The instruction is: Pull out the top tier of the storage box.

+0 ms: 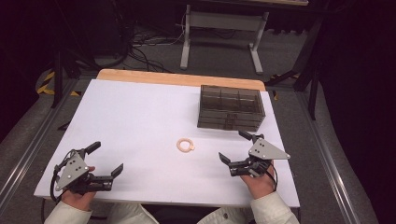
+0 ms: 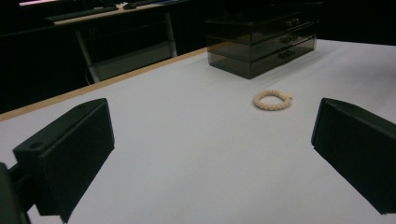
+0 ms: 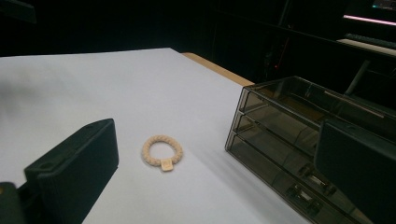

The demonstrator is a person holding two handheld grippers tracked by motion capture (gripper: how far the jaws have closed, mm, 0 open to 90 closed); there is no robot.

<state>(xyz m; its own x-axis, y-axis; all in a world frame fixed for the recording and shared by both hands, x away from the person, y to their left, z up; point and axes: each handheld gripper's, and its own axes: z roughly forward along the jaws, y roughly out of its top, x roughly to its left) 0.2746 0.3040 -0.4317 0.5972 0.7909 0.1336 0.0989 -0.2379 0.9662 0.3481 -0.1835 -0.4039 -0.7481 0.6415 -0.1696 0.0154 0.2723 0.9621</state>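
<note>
White tabletop (image 1: 140, 121); both grippers, left (image 1: 106, 161) and right (image 1: 238, 148), gaped empty. Bracelet (image 1: 185, 145) lay ahead-left of right gripper, untouched; reach due.

I've got both grippers low near my edge, left gripper (image 1: 105, 159) and right gripper (image 1: 235, 147) each with jaws spread wide, holding nothing.

White-topped table (image 1: 140, 121) with a bare wooden strip along its far edge, grey floor (image 1: 219, 58) beyond it, white-legged desk frame (image 1: 224, 28) behind the table, loose cables (tangled) left of that frame, surroundings dark, yellow-black floor tape (image 1: 46, 81) at the table's far-left corner.
</note>
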